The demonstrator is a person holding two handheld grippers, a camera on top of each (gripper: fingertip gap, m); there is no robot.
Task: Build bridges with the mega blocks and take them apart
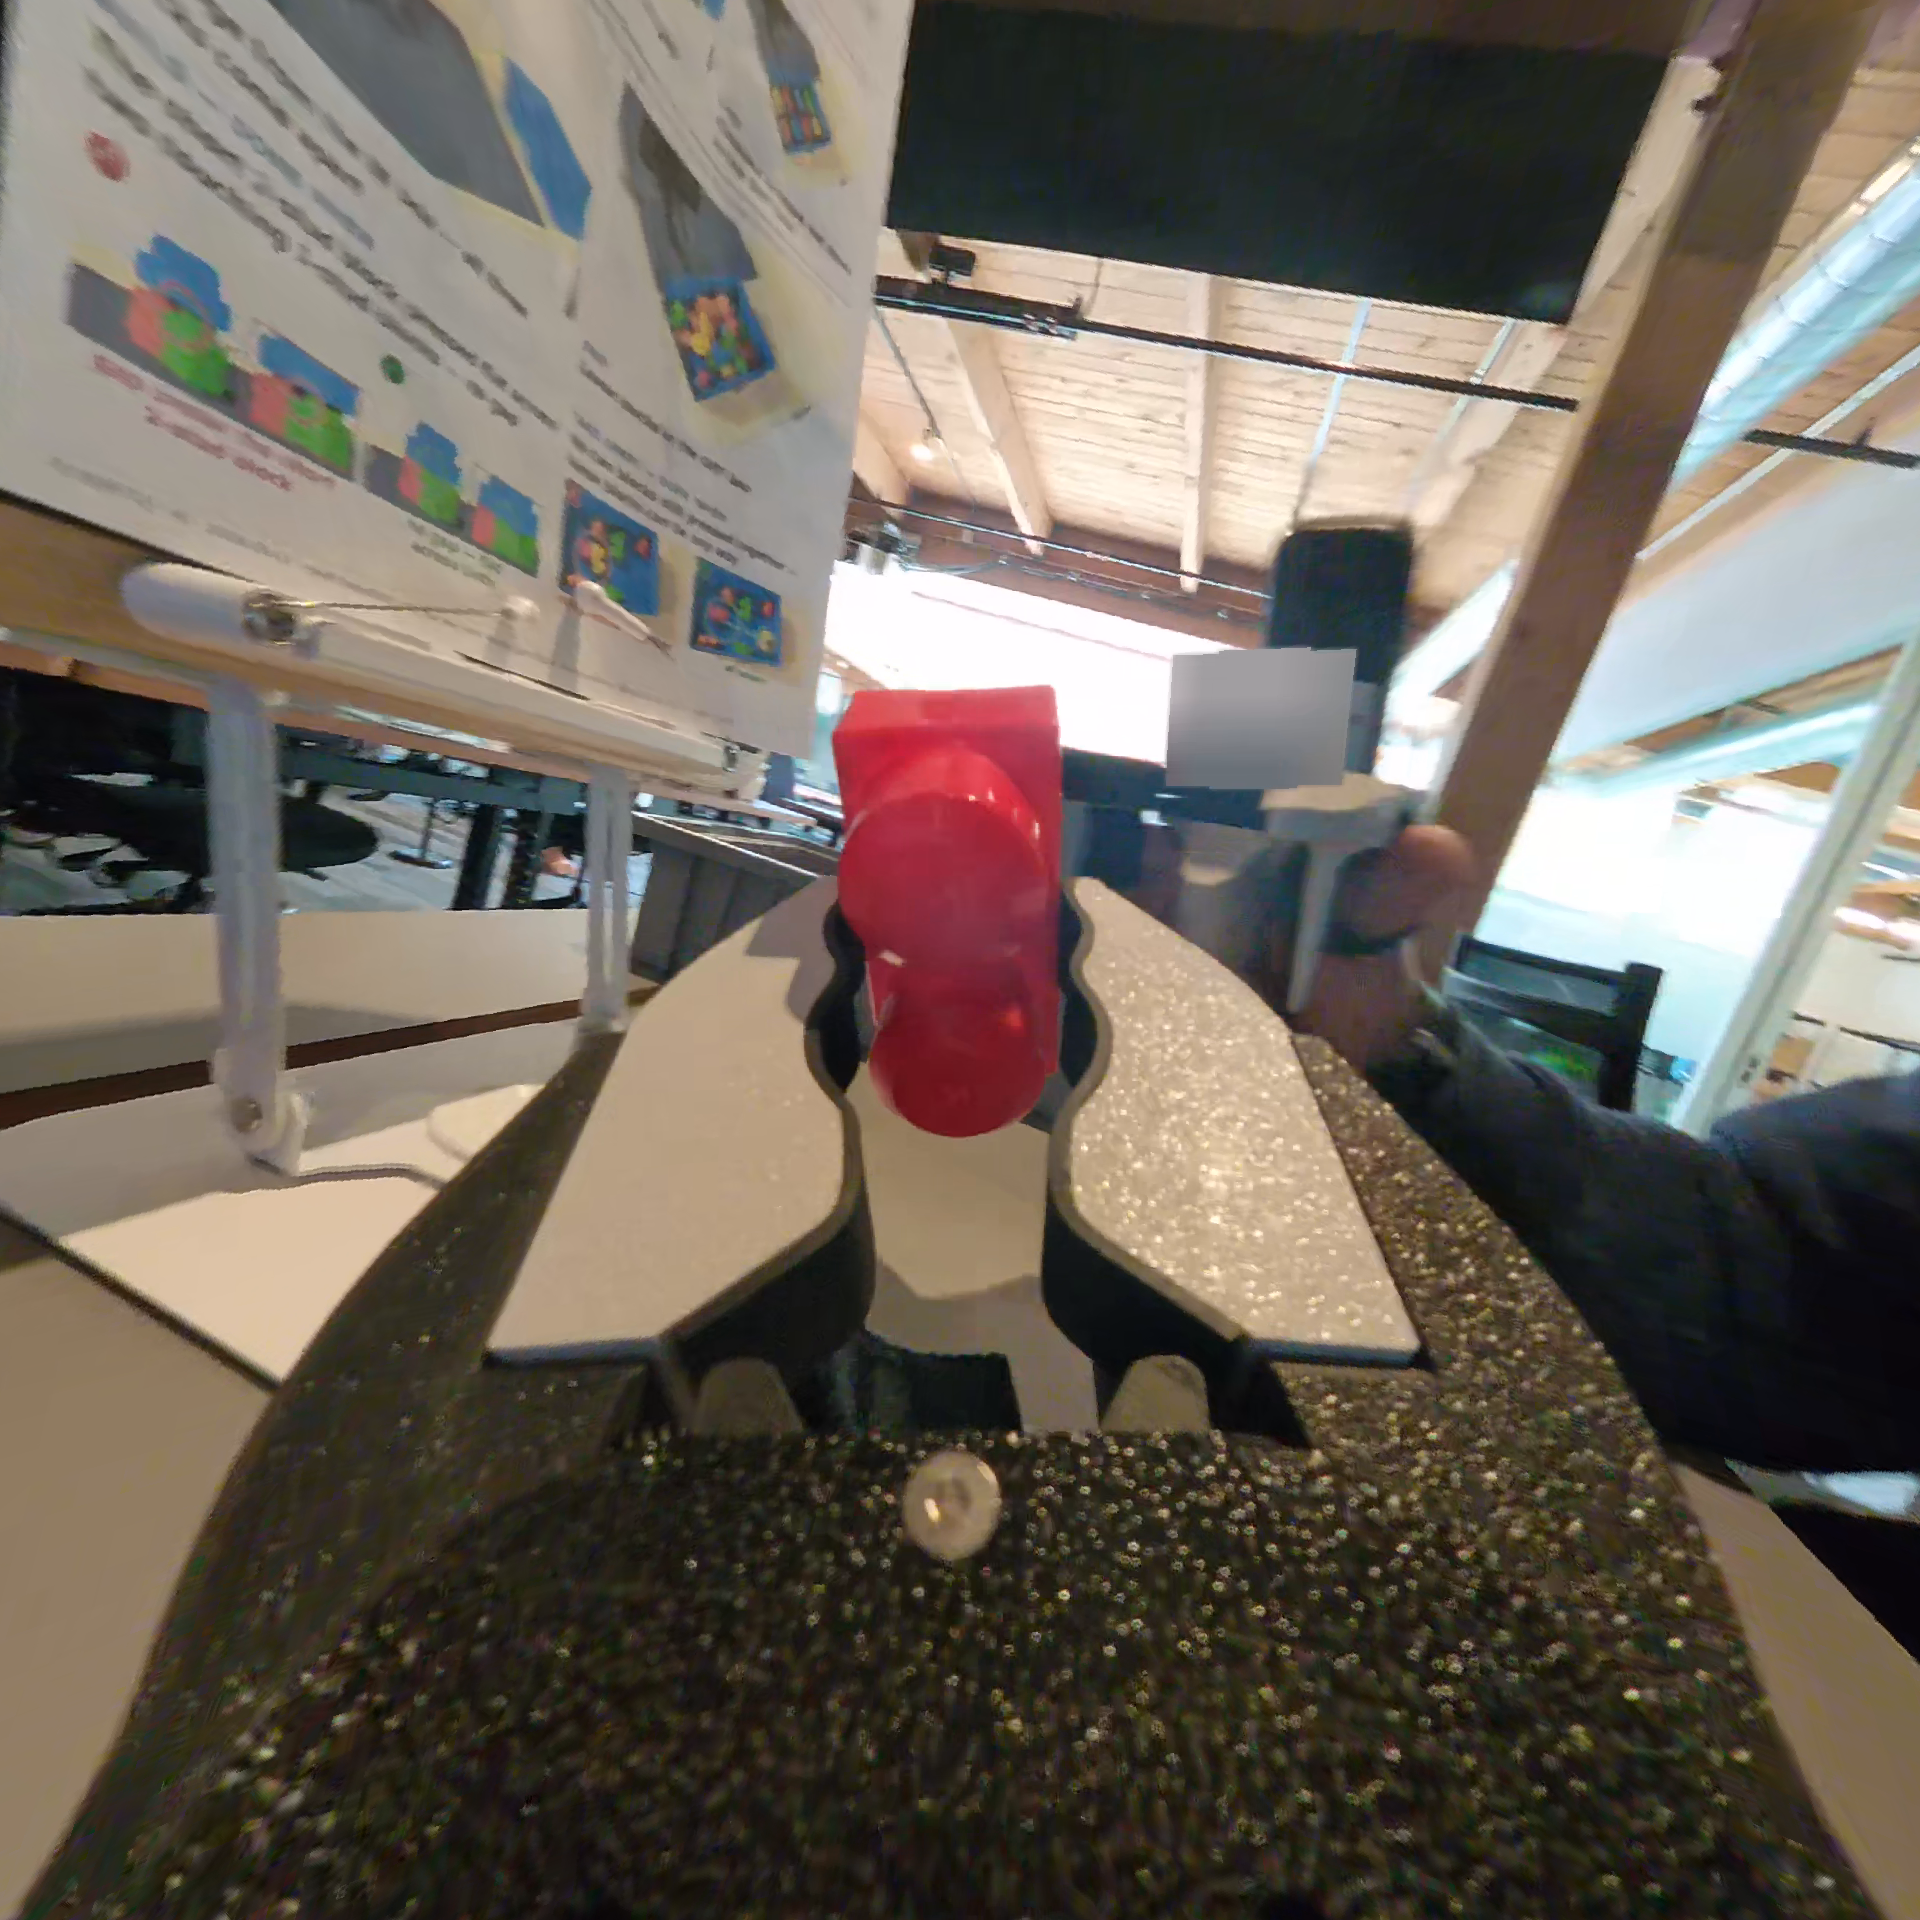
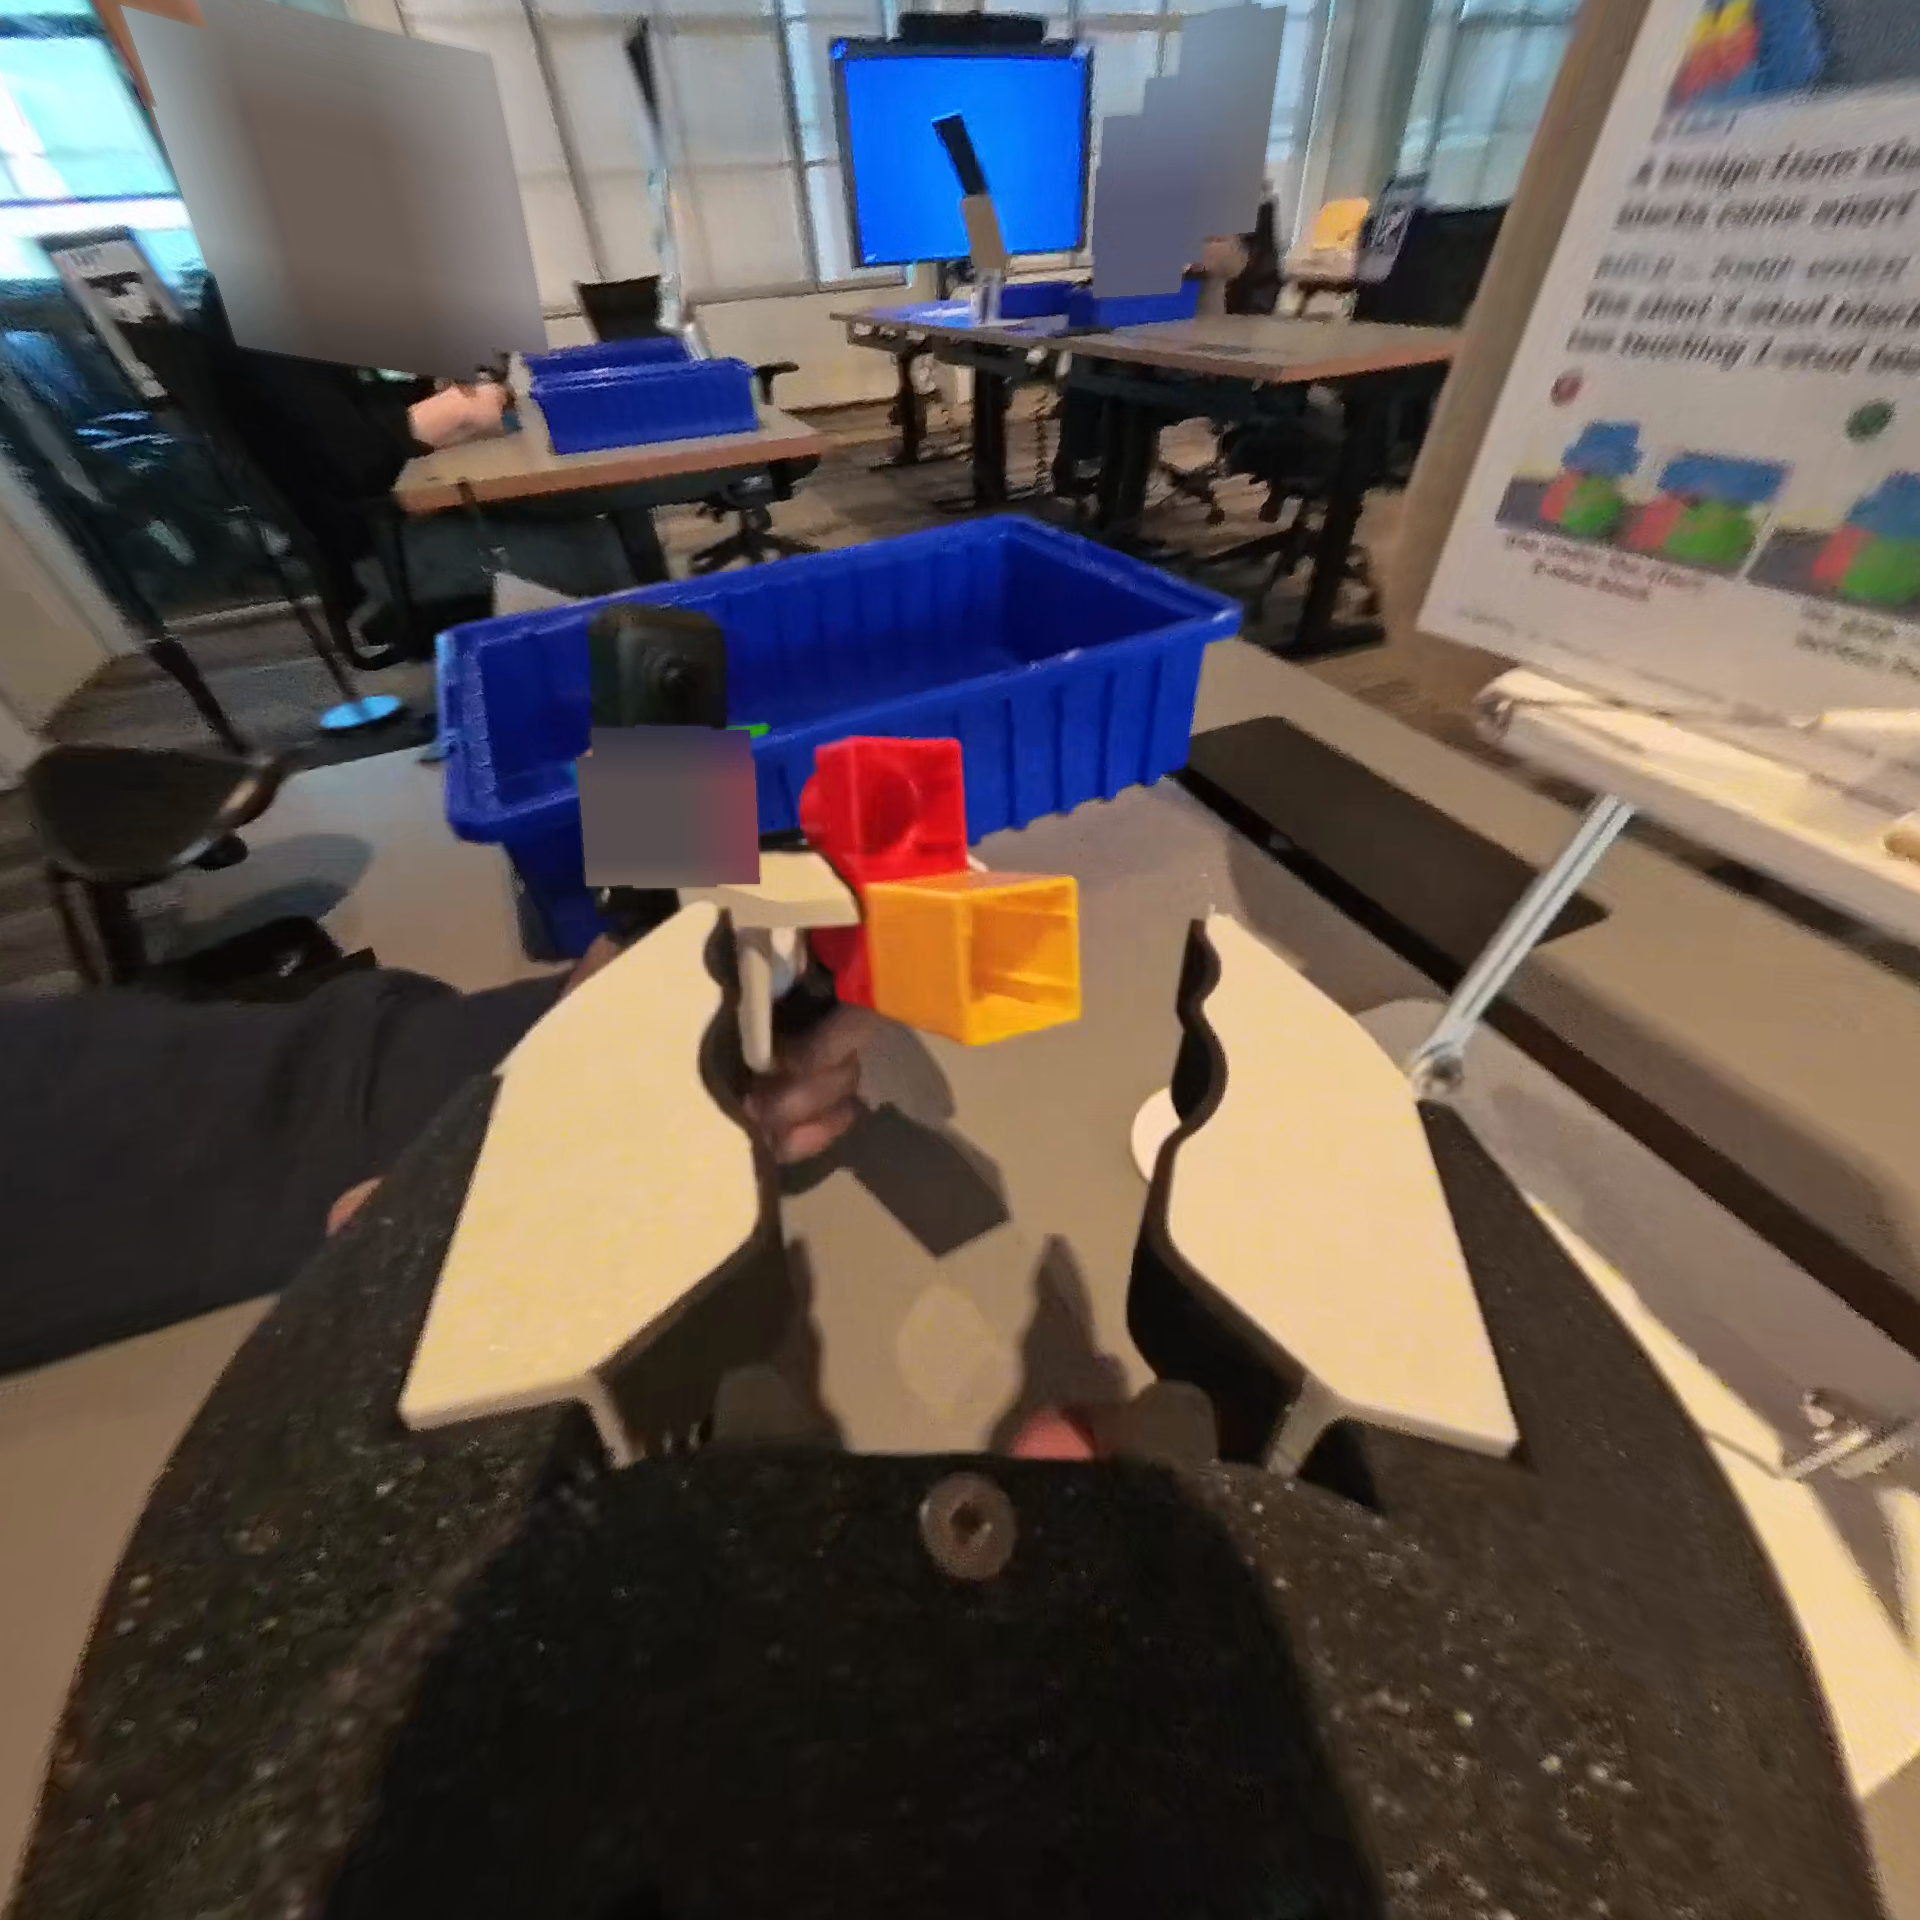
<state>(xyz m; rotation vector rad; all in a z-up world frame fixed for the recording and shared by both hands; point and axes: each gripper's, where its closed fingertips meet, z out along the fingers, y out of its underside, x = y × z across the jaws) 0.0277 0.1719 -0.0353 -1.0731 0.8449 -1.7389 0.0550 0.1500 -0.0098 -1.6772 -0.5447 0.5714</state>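
Red block (image 1: 951, 914) is sitting clamped between the fingers of my left gripper (image 1: 954, 997), its two round studs facing back toward the camera. I am holding it raised, well above the grey table (image 1: 436, 966), and the view is tilting up toward the wooden ceiling. At ten o'clock in the left wrist view an instruction sheet (image 1: 416, 312) is leaning on a white stand (image 1: 249, 831).

My right gripper (image 2: 956, 997) is hanging with its jaws spread wide and nothing between them. Through that gap, at twelve o'clock in the right wrist view, my left gripper is showing farther off, carrying the red block with a yellow block (image 2: 977, 956) joined to it on the lower right; the open hollow undersides of both are facing this camera. Whether my left fingers are touching the yellow one too, I cannot tell.

Beyond the blocks a blue bin (image 2: 1091, 665) is resting on the table. At two o'clock the instruction sheet is standing again.
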